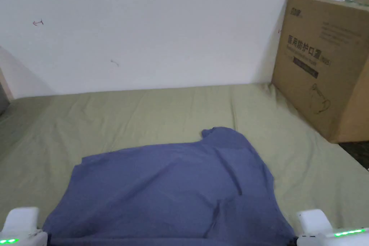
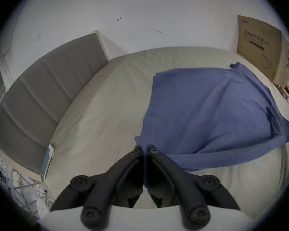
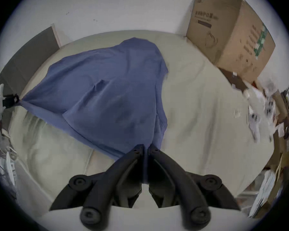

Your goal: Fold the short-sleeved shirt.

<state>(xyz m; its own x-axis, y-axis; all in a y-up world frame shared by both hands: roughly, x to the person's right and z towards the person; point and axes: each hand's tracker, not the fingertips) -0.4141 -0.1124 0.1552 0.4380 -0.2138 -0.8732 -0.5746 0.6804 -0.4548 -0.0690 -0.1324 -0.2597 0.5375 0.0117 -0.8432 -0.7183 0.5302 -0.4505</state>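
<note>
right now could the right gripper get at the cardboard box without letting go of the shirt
Probably not. The right gripper is shut on the blue shirt, whose other corner the left gripper pinches, and the cardboard box stands apart at the bed's far right corner.

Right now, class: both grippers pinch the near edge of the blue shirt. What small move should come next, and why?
Probably carry both corners forward toward the far edge. The left gripper and right gripper are shut on the shirt, whose near edge hangs stretched between them while the rest lies on the bed sheet.
</note>
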